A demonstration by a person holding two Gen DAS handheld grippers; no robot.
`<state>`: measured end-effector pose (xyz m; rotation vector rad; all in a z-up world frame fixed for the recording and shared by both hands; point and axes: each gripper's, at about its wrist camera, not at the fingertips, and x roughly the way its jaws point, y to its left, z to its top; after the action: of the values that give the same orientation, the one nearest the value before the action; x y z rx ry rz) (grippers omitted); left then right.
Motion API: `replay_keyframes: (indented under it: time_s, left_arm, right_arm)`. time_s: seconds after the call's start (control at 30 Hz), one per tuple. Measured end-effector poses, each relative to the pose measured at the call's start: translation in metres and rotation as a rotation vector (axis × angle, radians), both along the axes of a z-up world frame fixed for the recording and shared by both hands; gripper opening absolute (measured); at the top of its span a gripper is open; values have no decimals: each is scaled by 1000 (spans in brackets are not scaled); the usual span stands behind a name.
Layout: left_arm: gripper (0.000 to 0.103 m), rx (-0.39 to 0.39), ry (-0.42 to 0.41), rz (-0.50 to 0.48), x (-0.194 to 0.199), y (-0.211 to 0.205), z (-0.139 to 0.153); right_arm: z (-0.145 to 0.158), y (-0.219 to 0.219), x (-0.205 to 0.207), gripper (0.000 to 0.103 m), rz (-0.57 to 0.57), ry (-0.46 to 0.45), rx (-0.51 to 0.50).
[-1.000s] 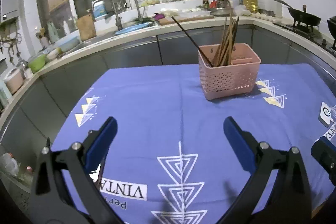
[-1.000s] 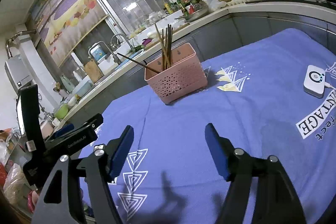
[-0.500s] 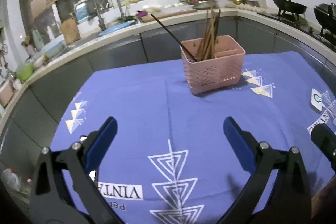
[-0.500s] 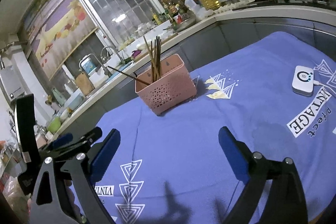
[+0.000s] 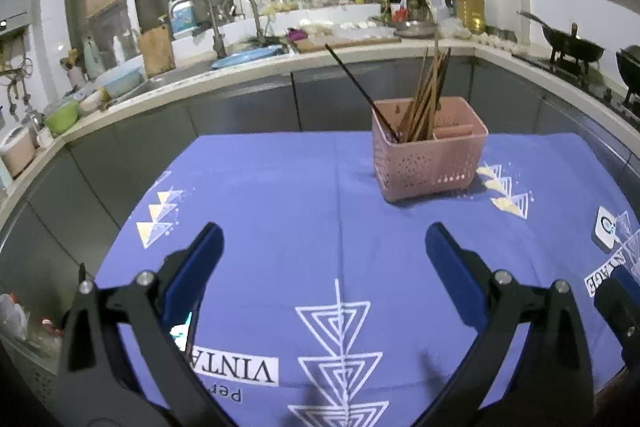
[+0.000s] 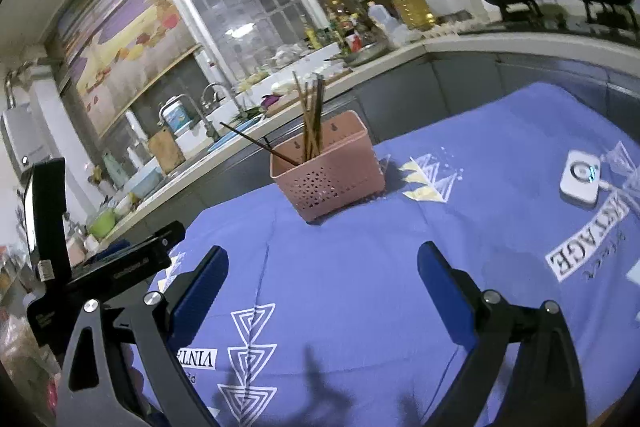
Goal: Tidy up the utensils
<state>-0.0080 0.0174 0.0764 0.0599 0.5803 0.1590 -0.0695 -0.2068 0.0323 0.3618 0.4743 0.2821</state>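
Since a second ago the right gripper's [image 6: 320, 267] fingers have spread wider and now stand wide apart with nothing between them. The left gripper [image 5: 322, 247] gapes equally wide, empty. Both hover over the blue cloth [image 5: 280, 195] on the worktop. Beyond them, chopsticks [image 5: 426, 95] stand in a pink basket [image 5: 430, 159].

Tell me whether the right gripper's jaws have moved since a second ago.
Yes. The right gripper has spread wider: both blue pads now sit farther out to either side of the pink basket, with nothing between them.
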Motion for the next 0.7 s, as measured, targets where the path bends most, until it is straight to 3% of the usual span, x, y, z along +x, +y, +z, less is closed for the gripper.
replay_keyframes:
  time_s: [0.13,0.4,0.7]
  left_arm:
    - [97,58,-63,18,-4,-5,7]
    - [97,40,-131,24,-6,-3,19]
    - [97,26,-129,25,-5,-2,20]
  right_arm:
    - [13,4,7,94,25,-25,-30]
    - [27,9,10,94,62,-72,-37]
    - [26,9,14,94,95,-46,-29]
